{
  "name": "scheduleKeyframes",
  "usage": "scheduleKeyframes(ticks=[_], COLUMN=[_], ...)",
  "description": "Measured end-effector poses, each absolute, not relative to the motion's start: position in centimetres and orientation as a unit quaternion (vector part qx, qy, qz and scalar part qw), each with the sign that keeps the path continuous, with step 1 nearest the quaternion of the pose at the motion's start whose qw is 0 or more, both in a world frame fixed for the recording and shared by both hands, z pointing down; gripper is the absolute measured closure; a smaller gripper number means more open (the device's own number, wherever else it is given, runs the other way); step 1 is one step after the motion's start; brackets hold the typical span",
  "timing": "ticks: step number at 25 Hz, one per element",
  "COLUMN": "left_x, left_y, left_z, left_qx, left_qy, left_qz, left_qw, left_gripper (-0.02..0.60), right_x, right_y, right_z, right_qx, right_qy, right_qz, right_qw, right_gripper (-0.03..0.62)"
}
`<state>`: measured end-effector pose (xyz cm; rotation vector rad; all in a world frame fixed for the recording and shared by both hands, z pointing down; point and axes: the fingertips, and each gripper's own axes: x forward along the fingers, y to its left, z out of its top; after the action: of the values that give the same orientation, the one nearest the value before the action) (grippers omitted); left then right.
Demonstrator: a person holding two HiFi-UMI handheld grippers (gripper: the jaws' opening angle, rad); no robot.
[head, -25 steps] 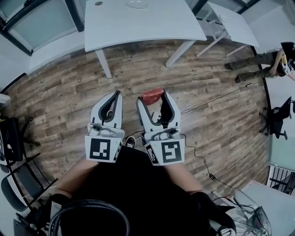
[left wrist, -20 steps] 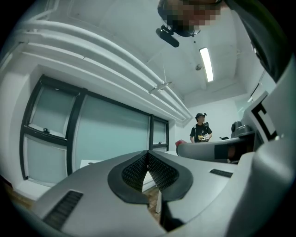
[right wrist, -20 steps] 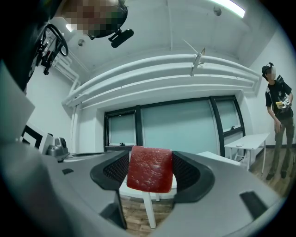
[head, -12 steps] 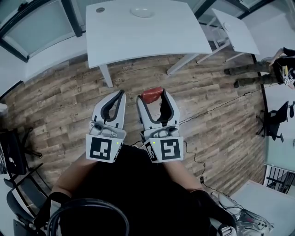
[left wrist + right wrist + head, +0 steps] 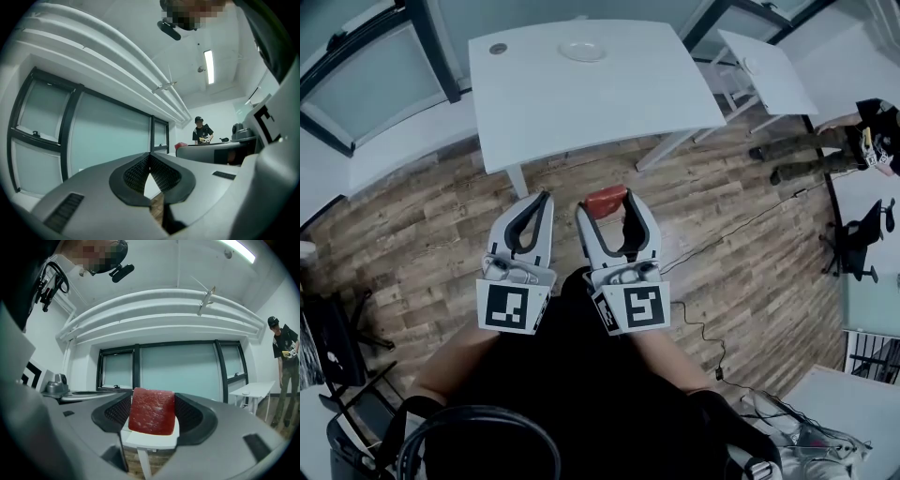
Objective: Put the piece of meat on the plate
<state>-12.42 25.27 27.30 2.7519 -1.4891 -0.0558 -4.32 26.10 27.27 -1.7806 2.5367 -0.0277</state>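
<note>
The piece of meat (image 5: 606,199) (image 5: 152,411), a red square slab, is clamped between the tips of my right gripper (image 5: 607,202) (image 5: 153,414). That gripper is held above the wooden floor, short of the white table (image 5: 619,103). On the table's far middle lies the small white plate (image 5: 582,52). My left gripper (image 5: 543,197) (image 5: 150,161) hangs beside the right one; its jaws meet at the tips with nothing between them.
A second white table (image 5: 769,70) stands at the back right. One person (image 5: 853,141) (image 5: 286,366) stands at the far right. A cable (image 5: 741,220) trails across the floor. Dark chairs (image 5: 337,309) stand at the left, and glass partitions (image 5: 375,75) line the back.
The table and plate have drawn nearer and lower in the head view. Both grippers keep their pose, the meat still held in the right one.
</note>
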Motion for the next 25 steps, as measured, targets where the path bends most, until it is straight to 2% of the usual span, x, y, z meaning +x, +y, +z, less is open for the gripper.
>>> scheduleKeyframes(ticks=[13, 25], left_x=[-10.4, -2.1], left_y=[19.7, 9.3], left_z=[27.5, 28.1], left_qx=[0.868, 0.869], left_qy=[-0.496, -0.494], left_qz=[-0.007, 0.016], left_qw=[-0.002, -0.015], left_gripper=[0.578, 0.578], right_x=[-1.4, 5.9], right_y=[20.7, 10.3], right_z=[27.8, 28.2], right_qx=[-0.572, -0.560], right_qy=[0.819, 0.827], right_qz=[-0.019, -0.029], right_qw=[0.030, 0.040], right_gripper=[0.301, 0.301])
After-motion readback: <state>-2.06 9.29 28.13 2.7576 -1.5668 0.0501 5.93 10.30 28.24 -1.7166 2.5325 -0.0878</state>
